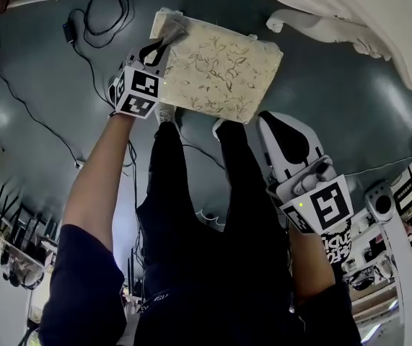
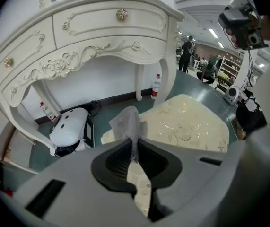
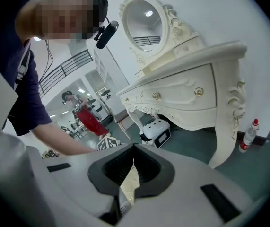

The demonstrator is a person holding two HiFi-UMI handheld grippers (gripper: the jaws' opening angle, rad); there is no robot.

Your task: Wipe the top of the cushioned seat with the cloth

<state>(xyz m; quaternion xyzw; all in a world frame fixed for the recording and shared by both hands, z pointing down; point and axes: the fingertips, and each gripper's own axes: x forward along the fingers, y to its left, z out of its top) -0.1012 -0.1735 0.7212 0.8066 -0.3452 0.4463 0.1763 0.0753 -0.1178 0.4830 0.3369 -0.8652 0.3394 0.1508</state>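
Cushioned seat (image 1: 220, 67): rect. pad, cream fabric w/ gold vine print, soft piped edges.
We log a thin grey cloth (image 2: 126, 121), bunched, lying on the seat's corner and pinched in our left gripper (image 2: 134, 144), jaws closed tight on it. Right gripper (image 3: 132, 149): jaws together, nothing held, off the seat. Glossy dark green-grey floor (image 1: 335, 99); white carved dressing table (image 2: 92, 37) beyond.
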